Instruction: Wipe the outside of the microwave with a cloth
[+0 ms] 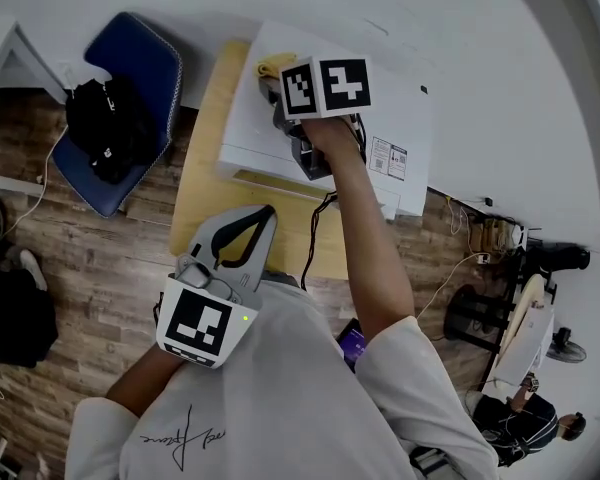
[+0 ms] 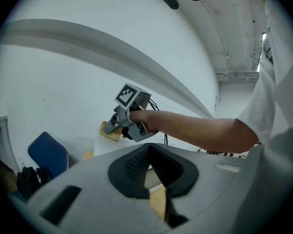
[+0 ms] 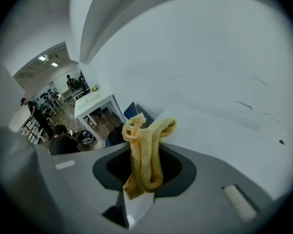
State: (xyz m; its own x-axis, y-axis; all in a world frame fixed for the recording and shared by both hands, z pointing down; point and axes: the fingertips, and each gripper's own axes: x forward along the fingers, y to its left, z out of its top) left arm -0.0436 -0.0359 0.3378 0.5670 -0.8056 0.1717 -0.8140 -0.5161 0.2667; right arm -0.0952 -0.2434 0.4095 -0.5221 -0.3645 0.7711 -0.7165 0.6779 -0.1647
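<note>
A cloth (image 3: 145, 156) is pinched in the right gripper (image 1: 276, 90) at the microwave (image 1: 405, 103) top, while the left gripper (image 2: 151, 167) is held well apart, jaws closed on nothing.

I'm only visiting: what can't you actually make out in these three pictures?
- White microwave, door front and controls: head view looks from above, and the forearm crosses it.
- Whether the yellow knitted cloth touches the microwave top: in the head view the right gripper covers it, and its own view doesn't settle it.
- Sticker print: head view, too small.
- Black item on the blue chair: head view, too dark.
</note>
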